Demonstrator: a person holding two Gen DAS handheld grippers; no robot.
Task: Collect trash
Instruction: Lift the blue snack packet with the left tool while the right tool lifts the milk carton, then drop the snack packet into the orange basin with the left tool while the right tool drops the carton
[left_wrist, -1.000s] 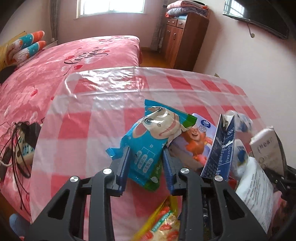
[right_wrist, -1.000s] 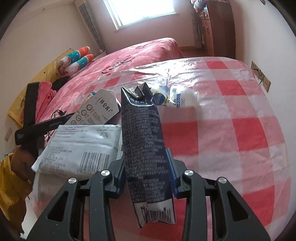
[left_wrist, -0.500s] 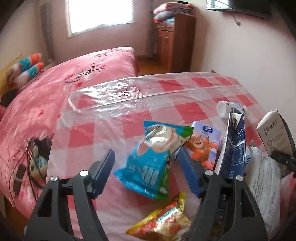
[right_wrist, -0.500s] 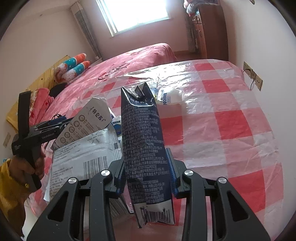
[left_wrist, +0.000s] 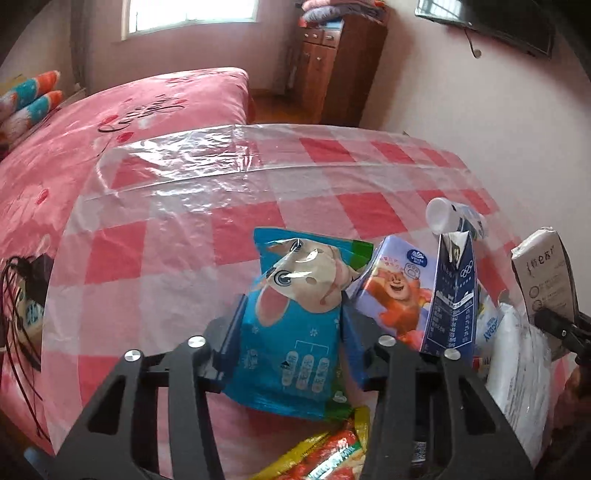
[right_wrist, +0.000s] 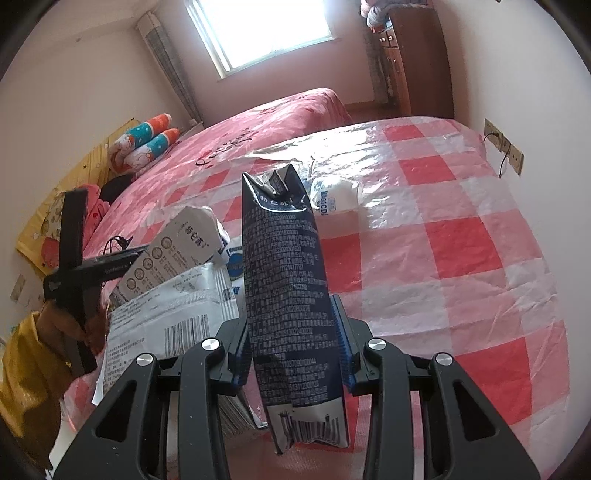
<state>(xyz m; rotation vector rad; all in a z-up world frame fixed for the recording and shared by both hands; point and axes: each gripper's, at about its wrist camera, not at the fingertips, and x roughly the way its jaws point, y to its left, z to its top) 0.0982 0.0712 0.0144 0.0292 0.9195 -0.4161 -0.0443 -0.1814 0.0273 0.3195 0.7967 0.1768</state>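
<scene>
**Trash gathered on the checked tabletop**

Pink walls, a bright window and a pink bed (left_wrist: 122, 122) framed the left wrist view, with a wooden cabinet (left_wrist: 332, 66) in the far corner. Nearer stood the tabletop (left_wrist: 177, 236), covered in a red-and-white checked cloth under clear plastic. The left tongs (left_wrist: 291, 332) had just been closing, and their blue pads now pressed on both sides of a blue snack bag (left_wrist: 295, 325) printed with a cartoon animal. Just right of that bag lay a purple carton with a cartoon bear (left_wrist: 391, 288), and right of the carton a dark blue milk carton (left_wrist: 452, 295) stood upright. Beyond the milk carton a small white bottle (left_wrist: 454, 218) lay on its side. Below the snack bag, a yellow-and-red wrapper (left_wrist: 332, 454) lay at the bottom edge. Right of the milk carton were a white mailer bag (left_wrist: 524, 373) and a white carton (left_wrist: 546, 277).

Seen from the right wrist, the same tabletop (right_wrist: 461, 229) spread towards the bed (right_wrist: 280, 118) and window. The right tongs (right_wrist: 291, 354) were clamped on the dark blue milk carton (right_wrist: 288, 288), held upright above the cloth. Beyond that carton lay the white bottle (right_wrist: 340, 195). Left of the carton sat the white mailer bag (right_wrist: 173, 310) and white carton (right_wrist: 173, 247); further left a hand (right_wrist: 70, 325) in a yellow sleeve gripped the other tool's black handle.
</scene>
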